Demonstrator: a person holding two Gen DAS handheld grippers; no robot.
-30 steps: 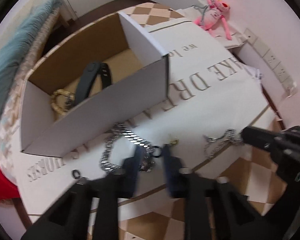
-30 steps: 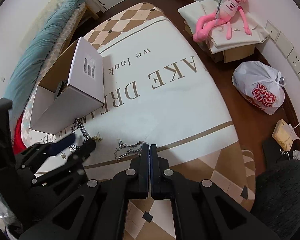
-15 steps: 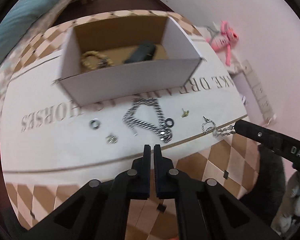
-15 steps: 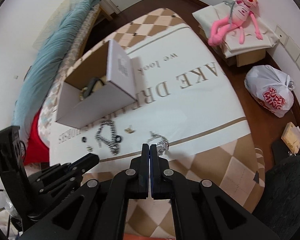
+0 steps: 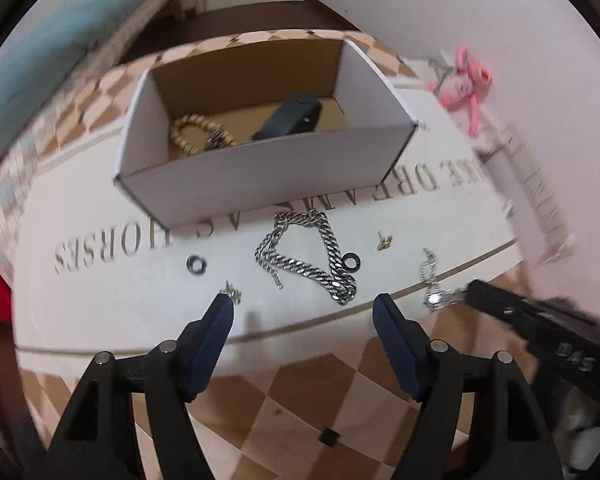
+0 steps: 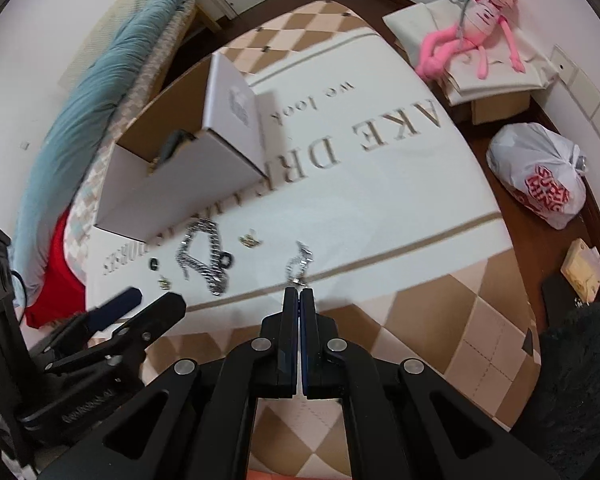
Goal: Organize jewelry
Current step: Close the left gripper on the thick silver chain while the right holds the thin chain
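A thick silver chain (image 5: 306, 254) lies on the printed cloth just in front of a white cardboard box (image 5: 260, 176). The box holds a beaded bracelet (image 5: 198, 136) and a black band (image 5: 290, 116). My left gripper (image 5: 303, 306) is open and empty, just short of the chain. Two black rings (image 5: 196, 265) (image 5: 351, 261), a small silver stud (image 5: 232, 292) and a gold stud (image 5: 385, 241) lie around the chain. My right gripper (image 6: 299, 294) is shut, its tips touching the near end of a thin silver bracelet (image 6: 300, 262). I cannot tell whether it pinches the bracelet.
A pink plush toy (image 6: 476, 12) sits on boxes by the far wall. A white plastic bag (image 6: 540, 176) lies on the floor at right. A teal blanket (image 6: 92, 92) runs along the left behind the box. The cloth's checkered border (image 5: 308, 400) is nearest me.
My left gripper has opened wide from shut and moved nearer the thick chain. My right gripper stays shut at the thin bracelet's near end.
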